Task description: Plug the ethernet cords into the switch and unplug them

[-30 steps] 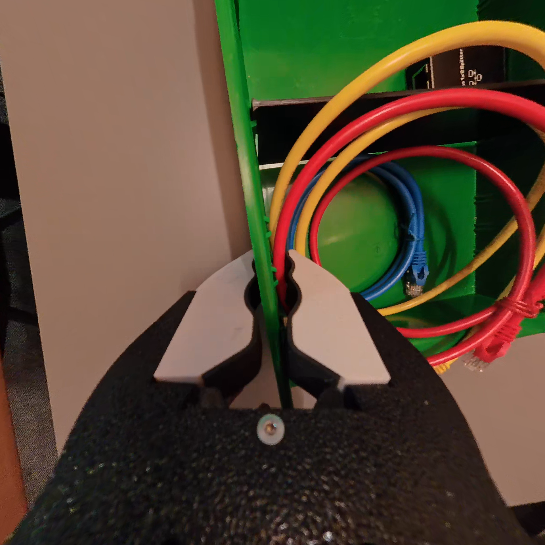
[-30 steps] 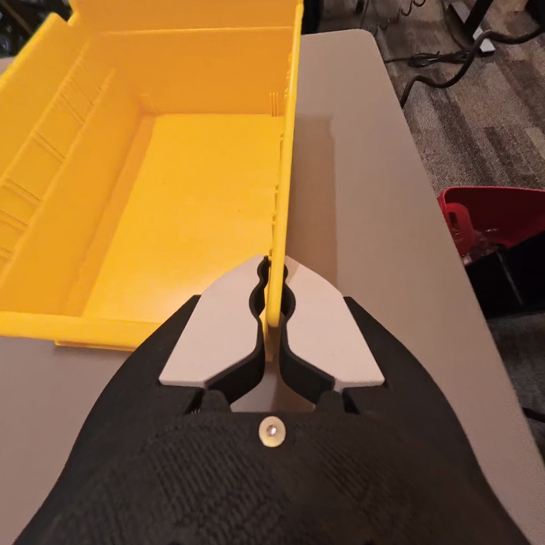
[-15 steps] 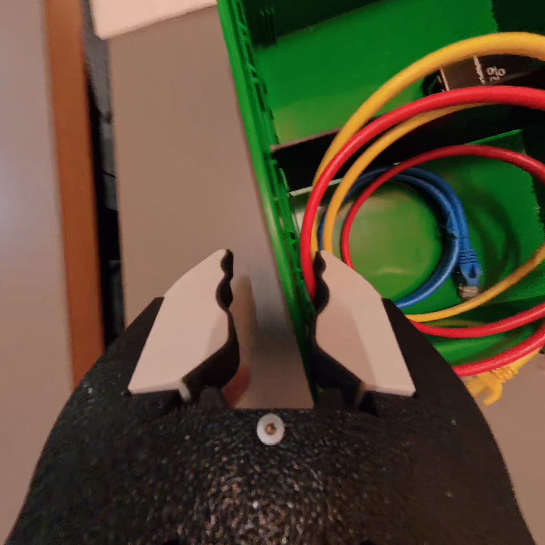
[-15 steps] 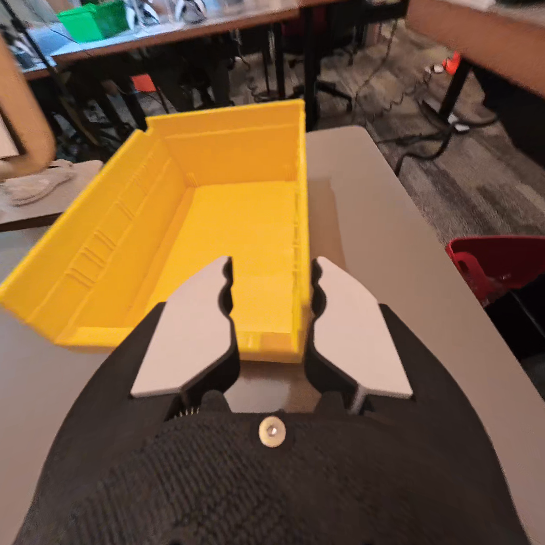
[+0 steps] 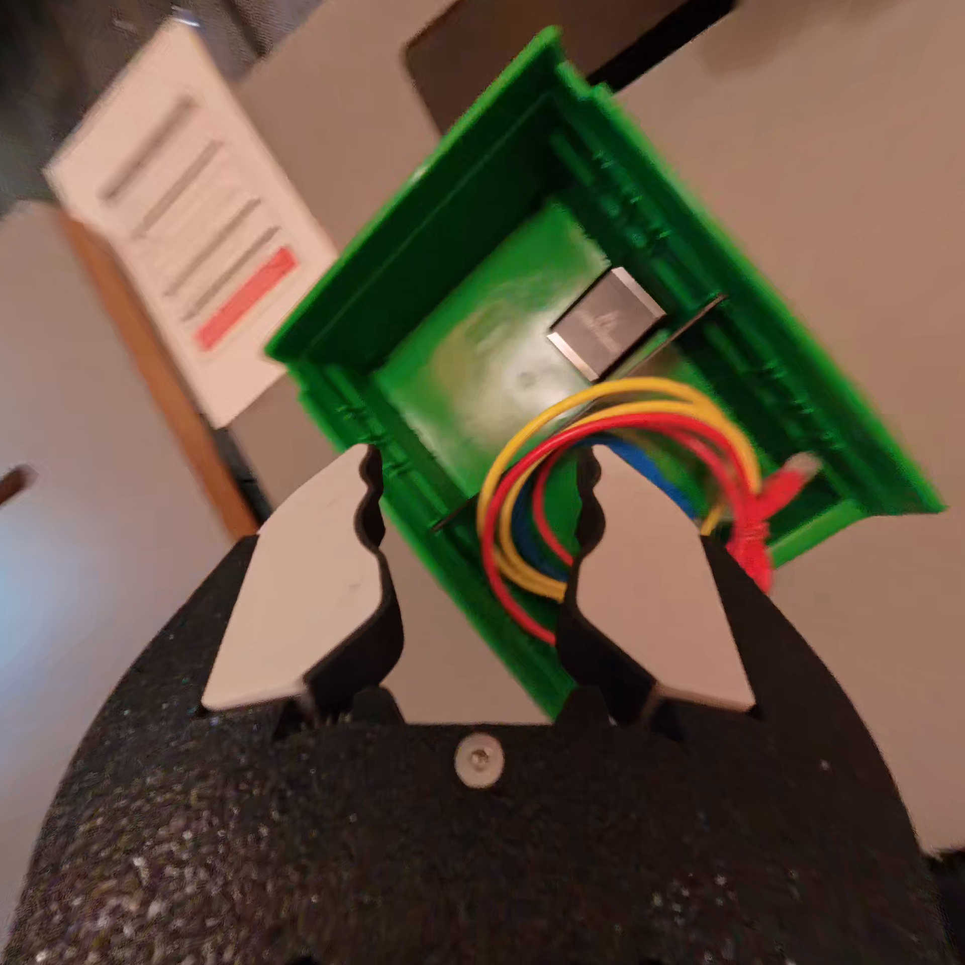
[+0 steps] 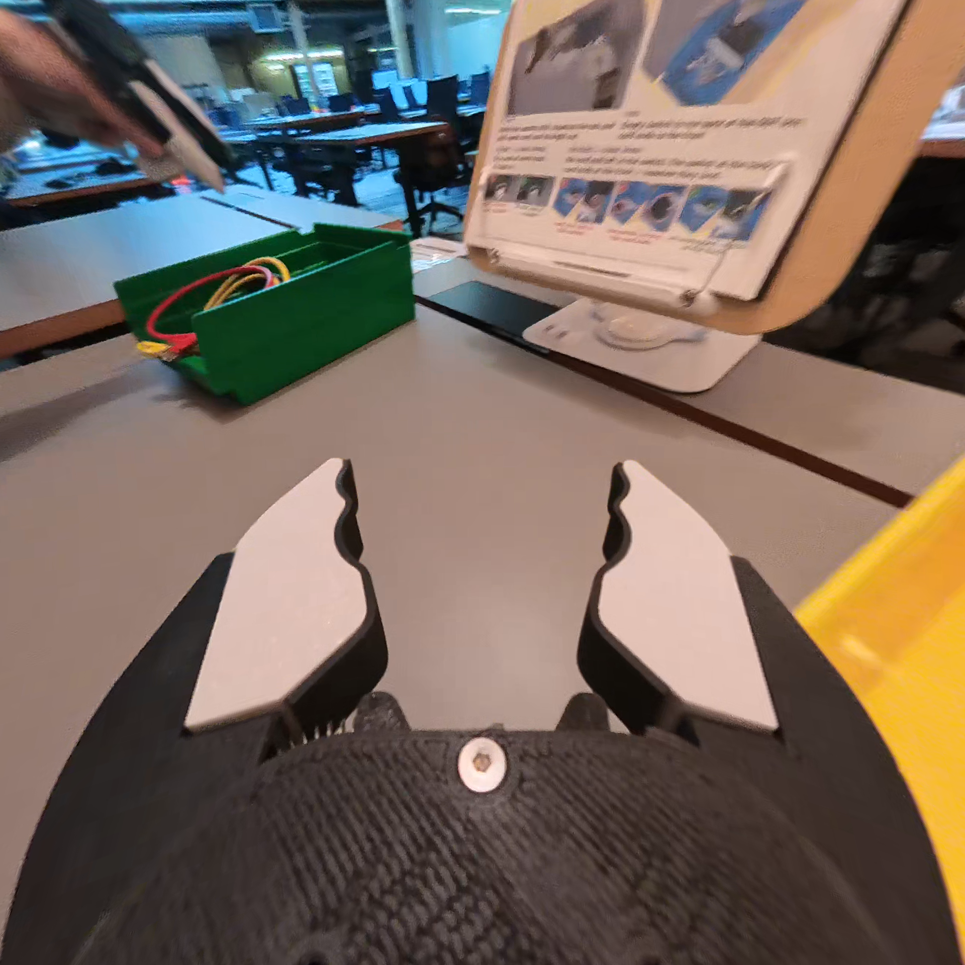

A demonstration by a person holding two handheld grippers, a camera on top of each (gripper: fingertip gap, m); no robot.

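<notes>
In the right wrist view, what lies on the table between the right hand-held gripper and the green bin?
Nothing: in the right wrist view, only bare grey table lies between the open right hand-held gripper and the green bin holding the cords.

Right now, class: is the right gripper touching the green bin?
Apart. The right wrist view shows the right gripper open over bare table, the green bin farther off.

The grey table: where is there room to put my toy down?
The widest bare stretch of the grey table lies between the green bin and the yellow bin, ahead of the open right gripper. The green bin's near end is crowded with cables.
</notes>
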